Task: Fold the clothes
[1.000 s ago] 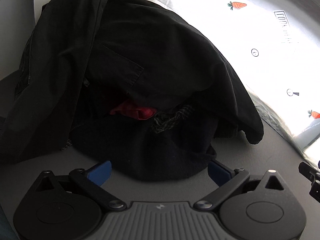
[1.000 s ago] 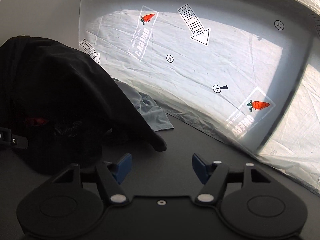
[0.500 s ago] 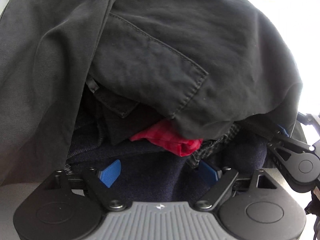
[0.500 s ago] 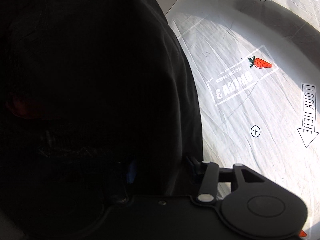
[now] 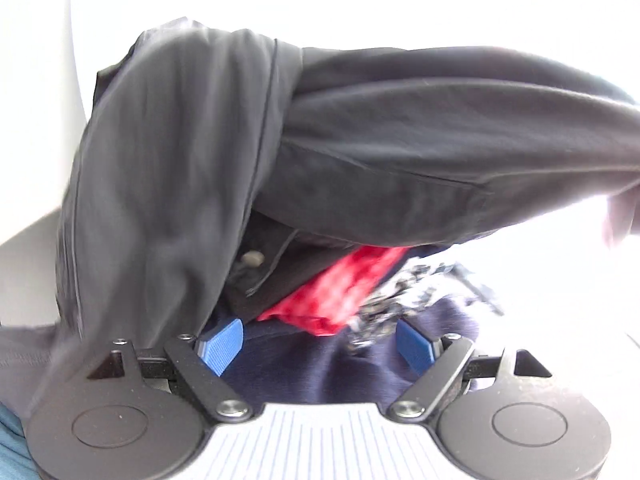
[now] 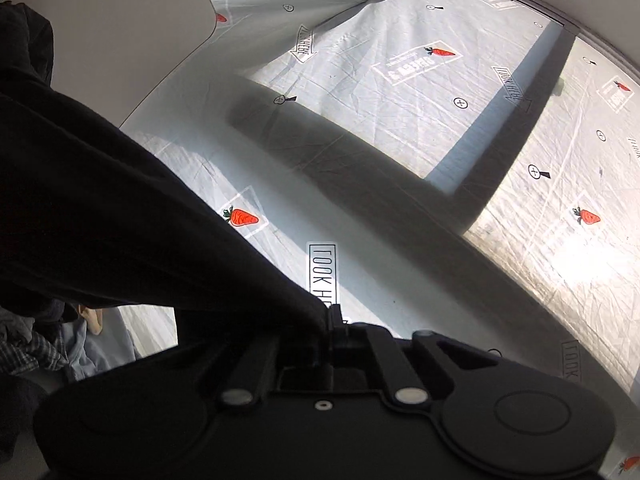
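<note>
Now the black garment (image 5: pixel 400 140) is lifted: half a second ago it lay draped over the pile, and in the left wrist view it hangs as a raised span above the other clothes, blurred by motion.

Left side: the left tool (image 5: pixel 320 344) stands wide, with nothing between its blue pads (image 5: pixel 222 344). It sits low at the front of the pile, over the dark navy garment (image 5: pixel 312 368). Its spread is roughly what it was half a second ago, so it has not yet taken a grip.

Centre: lifting the black garment has uncovered more of the red cloth (image 5: pixel 340 292) and of the patterned black-and-white piece (image 5: pixel 400 296) beside it. Both lie under the raised fabric.

Right side: the right tool (image 6: pixel 330 320) was spread one second ago; it is now closed on a fold of the black garment (image 6: pixel 120 220), which runs taut from its tip up and to the left. Behind it lies the white printed sheet (image 6: pixel 400 140), with carrot marks (image 6: pixel 242 217).

Judgement: the step in hand is separating the top garment from the pile. Folding has not begun. The left tool probably needs a second hold on the same garment before it can be spread flat.
</note>
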